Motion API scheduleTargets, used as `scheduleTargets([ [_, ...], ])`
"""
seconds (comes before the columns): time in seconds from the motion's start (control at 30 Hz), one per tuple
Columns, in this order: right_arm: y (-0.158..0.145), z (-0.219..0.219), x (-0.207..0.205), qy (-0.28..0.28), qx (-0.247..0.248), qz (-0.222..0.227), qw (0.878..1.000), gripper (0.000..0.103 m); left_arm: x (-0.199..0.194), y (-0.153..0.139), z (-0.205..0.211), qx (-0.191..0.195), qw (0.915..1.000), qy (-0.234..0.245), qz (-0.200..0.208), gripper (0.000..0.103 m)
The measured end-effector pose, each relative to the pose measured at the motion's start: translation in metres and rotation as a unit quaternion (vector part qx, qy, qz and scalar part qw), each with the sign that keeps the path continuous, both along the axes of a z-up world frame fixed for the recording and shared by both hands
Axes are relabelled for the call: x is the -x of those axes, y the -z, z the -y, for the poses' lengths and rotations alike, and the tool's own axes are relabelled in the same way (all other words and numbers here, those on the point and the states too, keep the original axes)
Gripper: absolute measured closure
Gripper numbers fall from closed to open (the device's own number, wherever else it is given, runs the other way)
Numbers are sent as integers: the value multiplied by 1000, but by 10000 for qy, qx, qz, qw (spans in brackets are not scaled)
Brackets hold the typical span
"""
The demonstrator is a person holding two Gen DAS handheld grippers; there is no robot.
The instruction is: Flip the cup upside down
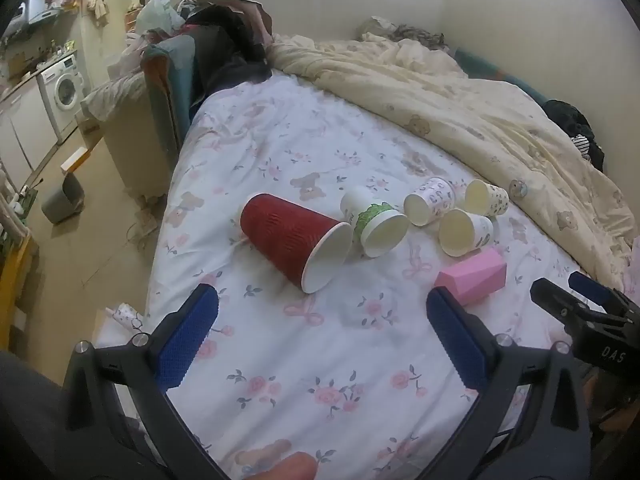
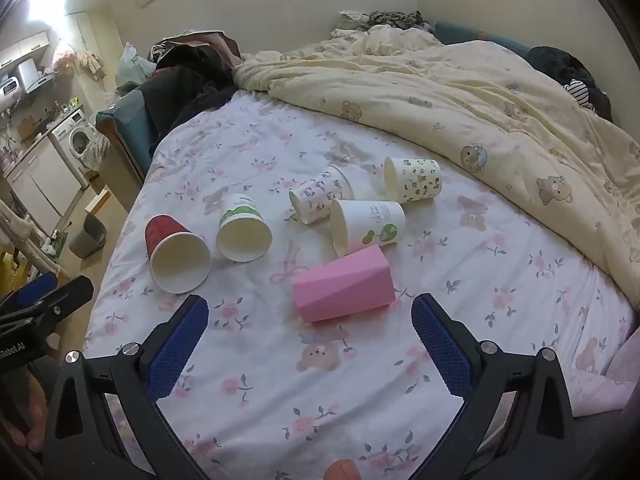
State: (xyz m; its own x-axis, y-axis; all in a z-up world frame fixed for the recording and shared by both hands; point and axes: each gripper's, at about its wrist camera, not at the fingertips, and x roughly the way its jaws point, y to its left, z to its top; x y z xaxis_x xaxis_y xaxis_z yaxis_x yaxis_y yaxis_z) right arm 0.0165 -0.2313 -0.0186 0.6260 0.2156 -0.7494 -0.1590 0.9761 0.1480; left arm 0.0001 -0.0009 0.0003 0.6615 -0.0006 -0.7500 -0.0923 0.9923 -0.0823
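Observation:
Several cups lie on their sides on the flowered bedsheet [image 1: 328, 364]. A red ribbed cup [image 1: 290, 236] [image 2: 176, 254] lies nearest my left gripper [image 1: 320, 300], which is open and empty just short of it. A white cup with green print [image 1: 372, 220] [image 2: 242, 228] lies beside it. A pink faceted cup [image 2: 342, 284] [image 1: 474, 276] lies just ahead of my right gripper [image 2: 310, 308], which is open and empty. Three small printed white cups [image 2: 368, 226] lie further back.
A cream bear-print duvet [image 2: 500, 112] is bunched along the far and right side of the bed. Dark clothes [image 1: 224, 48] are piled at the far left corner. The bed's left edge drops to a floor with a grey bin [image 1: 62, 200] and a washing machine [image 1: 64, 88].

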Motion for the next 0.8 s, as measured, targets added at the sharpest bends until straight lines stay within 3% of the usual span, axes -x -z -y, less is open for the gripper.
scheduleTargets([
  [0.8, -4, -3, 3, -28, 96, 76, 9999, 0, 3, -2, -6, 60, 10000, -66, 10, 0],
])
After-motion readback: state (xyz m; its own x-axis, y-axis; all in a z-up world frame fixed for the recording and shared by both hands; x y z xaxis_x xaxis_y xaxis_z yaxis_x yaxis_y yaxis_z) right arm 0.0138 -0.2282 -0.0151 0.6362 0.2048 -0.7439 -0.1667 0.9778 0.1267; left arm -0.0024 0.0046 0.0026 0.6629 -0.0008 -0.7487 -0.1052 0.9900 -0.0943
